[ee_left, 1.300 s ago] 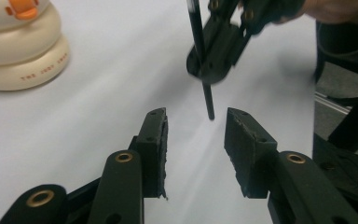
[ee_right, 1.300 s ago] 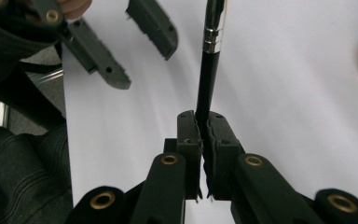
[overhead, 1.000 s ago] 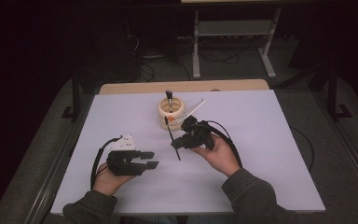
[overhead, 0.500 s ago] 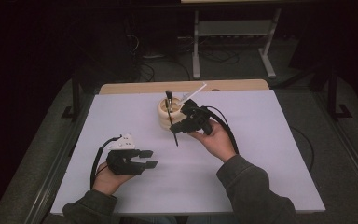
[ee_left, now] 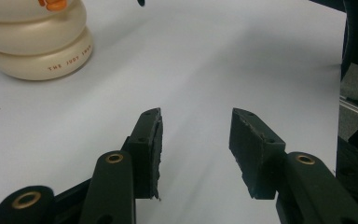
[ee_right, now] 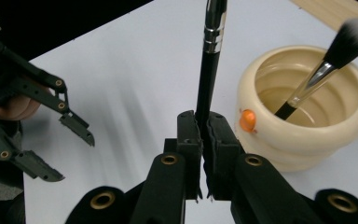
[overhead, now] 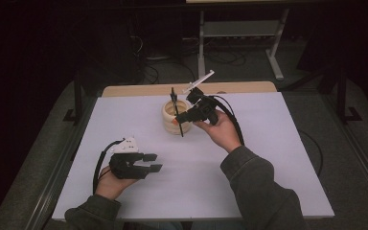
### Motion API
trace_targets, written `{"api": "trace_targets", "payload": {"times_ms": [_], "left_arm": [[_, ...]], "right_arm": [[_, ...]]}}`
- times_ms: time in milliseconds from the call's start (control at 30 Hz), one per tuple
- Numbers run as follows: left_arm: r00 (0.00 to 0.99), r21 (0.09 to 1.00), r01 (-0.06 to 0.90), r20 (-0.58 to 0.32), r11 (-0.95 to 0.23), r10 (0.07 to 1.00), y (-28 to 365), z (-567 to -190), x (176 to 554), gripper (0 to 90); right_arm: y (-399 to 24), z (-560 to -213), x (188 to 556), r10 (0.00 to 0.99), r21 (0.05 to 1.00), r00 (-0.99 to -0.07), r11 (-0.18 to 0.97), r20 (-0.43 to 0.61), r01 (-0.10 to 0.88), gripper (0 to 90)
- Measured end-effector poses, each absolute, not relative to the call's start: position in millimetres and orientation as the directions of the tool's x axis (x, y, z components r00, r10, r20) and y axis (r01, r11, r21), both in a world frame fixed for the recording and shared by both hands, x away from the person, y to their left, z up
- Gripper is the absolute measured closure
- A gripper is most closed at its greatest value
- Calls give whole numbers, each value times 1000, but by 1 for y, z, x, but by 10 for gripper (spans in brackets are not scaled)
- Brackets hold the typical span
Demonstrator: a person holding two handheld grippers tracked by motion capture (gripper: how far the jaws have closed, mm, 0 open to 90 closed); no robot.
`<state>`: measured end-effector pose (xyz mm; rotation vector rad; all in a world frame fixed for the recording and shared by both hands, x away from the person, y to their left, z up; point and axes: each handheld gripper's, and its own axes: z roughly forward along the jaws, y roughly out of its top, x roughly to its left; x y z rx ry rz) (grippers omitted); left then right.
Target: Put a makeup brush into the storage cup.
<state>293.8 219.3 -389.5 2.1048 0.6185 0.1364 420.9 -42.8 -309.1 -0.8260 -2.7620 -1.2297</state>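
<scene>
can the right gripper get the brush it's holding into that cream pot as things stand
Probably yes. The right gripper is shut on the black brush right beside the cream pot, whose mouth is open. One brush already leans inside, but it takes up little of the opening.

Held brush's (ee_right: 209, 60) head beyond frame

Lighting the white table (overhead: 278, 158) brightly from above; leaving surroundings dim; casting soft shadows; blurring slightly at close range.

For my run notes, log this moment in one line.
right hand-held gripper: shut on slim black makeup brush | beside cream ribbed ceramic pot | left hand-held gripper: open, empty
</scene>
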Motion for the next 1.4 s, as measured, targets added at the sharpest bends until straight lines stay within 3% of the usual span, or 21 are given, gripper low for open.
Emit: {"api": "trace_targets", "payload": {"times_ms": [1400], "left_arm": [[863, 808, 386, -147, -444, 484, 224, -388, 294, 533]], "right_arm": [[-44, -256, 488, 587, 716, -781, 450, 213, 534, 847]]}}
